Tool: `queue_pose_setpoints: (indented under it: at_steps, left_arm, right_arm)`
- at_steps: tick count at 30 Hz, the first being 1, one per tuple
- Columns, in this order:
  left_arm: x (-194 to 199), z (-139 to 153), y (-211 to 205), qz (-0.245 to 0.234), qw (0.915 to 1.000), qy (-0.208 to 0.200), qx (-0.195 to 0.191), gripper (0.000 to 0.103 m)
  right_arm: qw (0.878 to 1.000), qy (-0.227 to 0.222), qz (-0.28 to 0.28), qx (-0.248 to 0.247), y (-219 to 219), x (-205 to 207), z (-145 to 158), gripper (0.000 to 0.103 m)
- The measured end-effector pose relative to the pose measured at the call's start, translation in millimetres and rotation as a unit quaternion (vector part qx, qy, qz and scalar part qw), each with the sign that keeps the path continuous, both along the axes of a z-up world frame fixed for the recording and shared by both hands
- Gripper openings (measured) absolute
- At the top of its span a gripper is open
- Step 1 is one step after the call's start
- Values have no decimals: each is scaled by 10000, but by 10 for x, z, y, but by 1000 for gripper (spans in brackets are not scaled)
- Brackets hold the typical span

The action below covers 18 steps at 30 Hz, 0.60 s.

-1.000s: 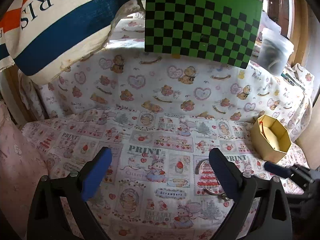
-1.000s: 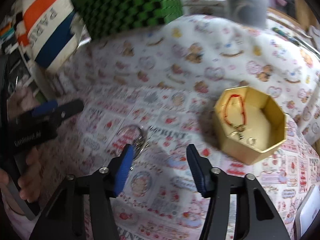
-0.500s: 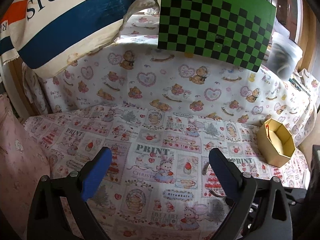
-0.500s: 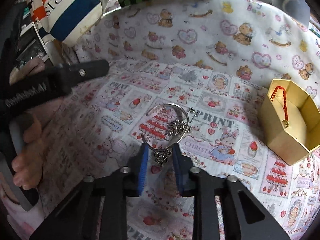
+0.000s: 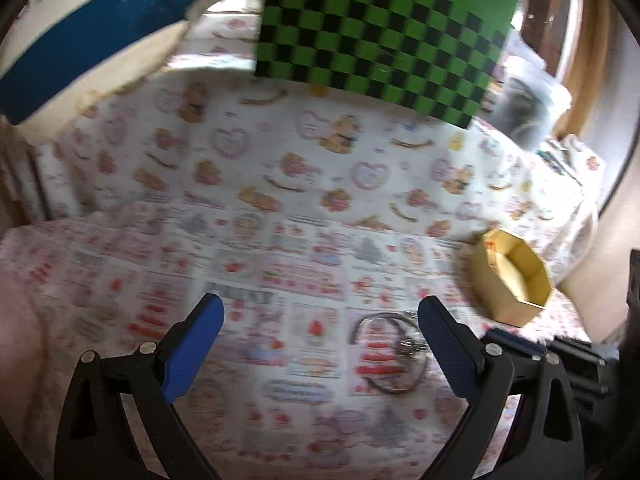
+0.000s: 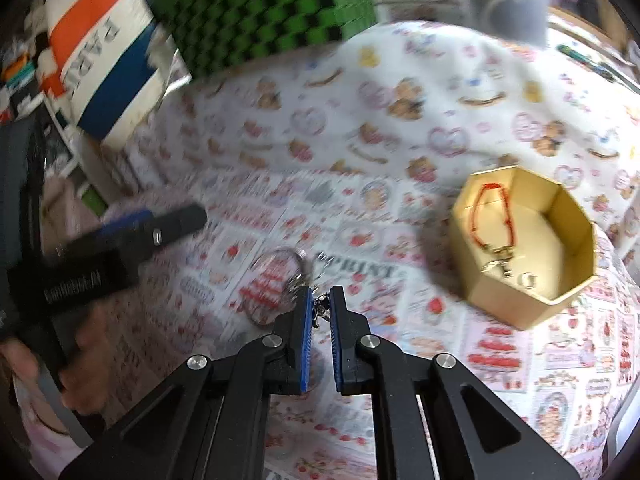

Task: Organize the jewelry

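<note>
Right wrist view: right tool (image 6: 321, 294) pinches the silver bracelet's (image 6: 280, 280) charms.

Right hand-held gripper (image 6: 321, 304) closed onto bracelet (image 6: 280, 280).

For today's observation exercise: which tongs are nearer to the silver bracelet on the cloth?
Right. The right tongs are shut on the silver bracelet's dangling charms. The left tongs hover open beside it, not touching, with the bracelet near their right finger.
</note>
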<state>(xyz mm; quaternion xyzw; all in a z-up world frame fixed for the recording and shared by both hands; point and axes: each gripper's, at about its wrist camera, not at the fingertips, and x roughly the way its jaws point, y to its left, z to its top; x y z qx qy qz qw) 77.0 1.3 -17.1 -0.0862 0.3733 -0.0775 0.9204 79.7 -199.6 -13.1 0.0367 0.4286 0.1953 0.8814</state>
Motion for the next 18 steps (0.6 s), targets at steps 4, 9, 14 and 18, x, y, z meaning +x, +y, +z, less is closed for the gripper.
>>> queue_pose_setpoints:
  at_steps: [4, 9, 14, 18]
  left_arm:
    - [23, -64, -209, -500, 9986, 67, -161, 84]
    - [100, -218, -427, -996, 9934, 434, -358, 52]
    - [169, -371, -539, -1276, 9883, 720, -434, 11]
    - [169, -401, -557, -1324, 9874, 720, -475, 9]
  right_arm:
    - [9996, -94, -218, 122, -138, 6, 79, 9]
    - [9994, -96, -295, 147, -174, 18, 105, 10]
    - [9995, -122, -270, 116, -172, 2, 123, 10]
    - [9993, -199, -278, 116, -199, -40, 170, 10]
